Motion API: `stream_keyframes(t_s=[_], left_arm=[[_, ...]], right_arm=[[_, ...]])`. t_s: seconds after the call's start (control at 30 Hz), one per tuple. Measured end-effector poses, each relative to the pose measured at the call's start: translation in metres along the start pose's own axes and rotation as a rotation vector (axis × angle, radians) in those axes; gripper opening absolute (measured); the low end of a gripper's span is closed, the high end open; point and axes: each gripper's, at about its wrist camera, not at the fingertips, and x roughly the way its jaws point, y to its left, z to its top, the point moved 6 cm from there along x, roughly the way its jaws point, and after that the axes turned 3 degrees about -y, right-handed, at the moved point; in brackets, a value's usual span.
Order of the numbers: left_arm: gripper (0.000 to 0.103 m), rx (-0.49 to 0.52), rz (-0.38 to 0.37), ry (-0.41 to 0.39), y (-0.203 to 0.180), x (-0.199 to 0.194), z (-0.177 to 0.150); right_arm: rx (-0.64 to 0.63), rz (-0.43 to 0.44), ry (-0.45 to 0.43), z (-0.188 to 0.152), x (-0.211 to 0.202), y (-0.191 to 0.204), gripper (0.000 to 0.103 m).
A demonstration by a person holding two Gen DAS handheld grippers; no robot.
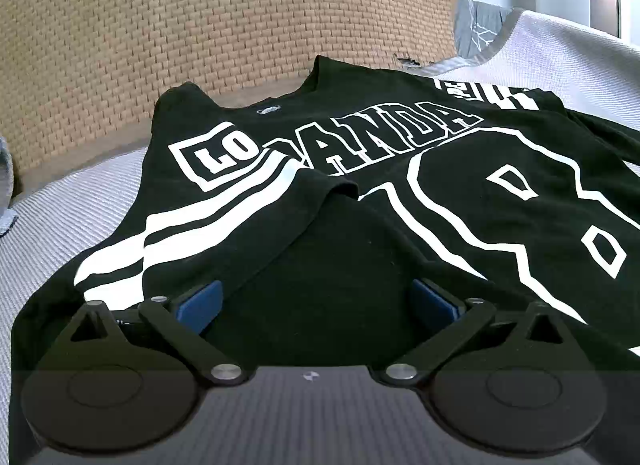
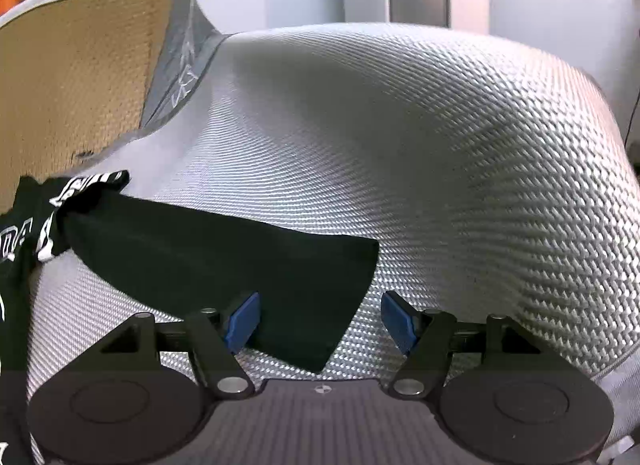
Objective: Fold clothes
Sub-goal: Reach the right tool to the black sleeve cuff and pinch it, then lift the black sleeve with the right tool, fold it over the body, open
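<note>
Bedding [image 2: 420,145], a grey-white woven cover, fills both views and carries the garment. Woven tan panel [image 1: 200,25] stands behind it, at 11 o'clock in the left wrist view. Black T-shirt [image 1: 400,193] with white lettering lies flat on the bedding; 1 sleeve [image 1: 224,221], striped white, is folded inward over the chest at 9 o'clock. The other sleeve [image 2: 224,257], plain black, lies spread out toward 3 o'clock in the right wrist view. Left gripper [image 1: 316,305] hovers over the shirt body, jaws spread to their widest, blue pads [image 1: 200,305] clear of cloth. Right gripper [image 2: 320,321] has jaws partly spread, the sleeve's cuff edge lying between them, unpinched.
</note>
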Motion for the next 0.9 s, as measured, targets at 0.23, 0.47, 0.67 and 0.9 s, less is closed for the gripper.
stream_keyframes(t_s=[0.23, 0.47, 0.67, 0.9], left_arm=[[0.103, -0.002, 0.000, -0.006, 0.000, 0.000, 0.000], [0.103, -0.007, -0.003, -0.007, 0.001, 0.000, 0.000], [0.103, -0.005, 0.000, -0.008, 0.001, -0.001, 0.000], [0.103, -0.002, 0.002, -0.005, 0.000, -0.001, 0.000]], right_arm=[[0.054, 0.027, 0.002, 0.004, 0.009, -0.006, 0.070], [0.124, 0.035, -0.019, 0.015, 0.030, -0.016, 0.069], [0.129, 0.055, -0.030, 0.020, 0.032, -0.007, 0.042], [0.132, 0.120, -0.086, 0.047, 0.012, 0.015, 0.011]])
